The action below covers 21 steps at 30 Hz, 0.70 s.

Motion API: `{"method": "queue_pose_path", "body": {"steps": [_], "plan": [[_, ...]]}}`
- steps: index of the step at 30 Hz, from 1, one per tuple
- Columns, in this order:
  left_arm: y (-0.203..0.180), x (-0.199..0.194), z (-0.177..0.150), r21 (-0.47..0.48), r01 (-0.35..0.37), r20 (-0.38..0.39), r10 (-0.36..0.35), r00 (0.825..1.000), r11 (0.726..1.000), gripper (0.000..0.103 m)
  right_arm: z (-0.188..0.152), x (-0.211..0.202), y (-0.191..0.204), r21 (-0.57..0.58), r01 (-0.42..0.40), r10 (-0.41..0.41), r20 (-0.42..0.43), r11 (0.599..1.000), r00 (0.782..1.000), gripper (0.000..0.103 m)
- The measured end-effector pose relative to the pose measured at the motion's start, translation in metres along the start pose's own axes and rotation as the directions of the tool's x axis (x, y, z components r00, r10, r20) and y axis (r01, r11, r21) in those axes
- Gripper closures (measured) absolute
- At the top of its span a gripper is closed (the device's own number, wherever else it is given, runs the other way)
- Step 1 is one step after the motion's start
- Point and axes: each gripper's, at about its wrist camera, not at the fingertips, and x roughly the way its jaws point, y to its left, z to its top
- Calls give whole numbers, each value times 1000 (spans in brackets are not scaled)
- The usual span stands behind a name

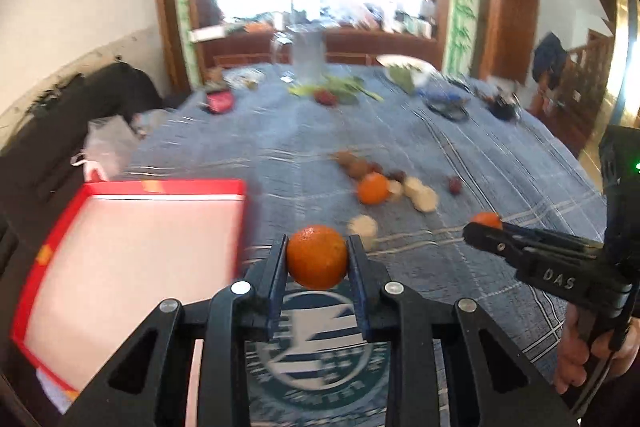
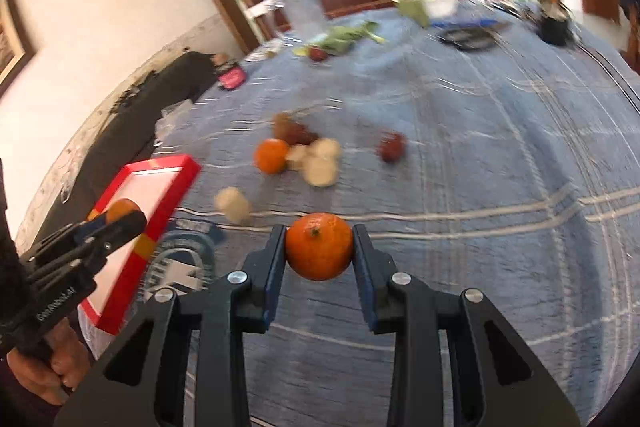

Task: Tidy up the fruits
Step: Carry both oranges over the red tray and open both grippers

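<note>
Left gripper [image 1: 317, 259] is clamping a round orange tangerine [image 1: 317, 257] beside the shallow red cardboard tray [image 1: 52, 247]; right gripper [image 2: 319, 247] is squeezing another orange tangerine [image 2: 319, 246] above the blue checked tablecloth [image 2: 500, 147].

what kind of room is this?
Probably a home dining room: a table under a blue plaid tablecloth with loose fruit, a wooden sideboard below a bright window, and a wooden door.

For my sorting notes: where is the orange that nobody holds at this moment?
In both wrist views the loose orange lies on the blue tablecloth, mid-table, touching pale round pieces on its right, with brown fruits just behind it.
</note>
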Motion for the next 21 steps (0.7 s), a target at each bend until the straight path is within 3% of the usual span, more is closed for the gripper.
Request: {"method": "queue_pose_path", "body": {"steps": [5,9,16,21], "plan": [[40,-21,-3,-42,-108,51,110,993,993,75,9,19,58,-97,-53,53,-5,994,999,68],[73,-26,-10,-82,-201,55,206,977,976,75,9,39,105,-167,-101,96,-38,981,995,68],[128,-20,-34,-153,-323,-13,325,946,934,75,-11,69,187,-299,-184,157,-112,936,981,68],[154,-17,-54,-180,-373,-67,367,928,910,75,-28,84,217,-349,-219,171,-163,911,972,68]]}}
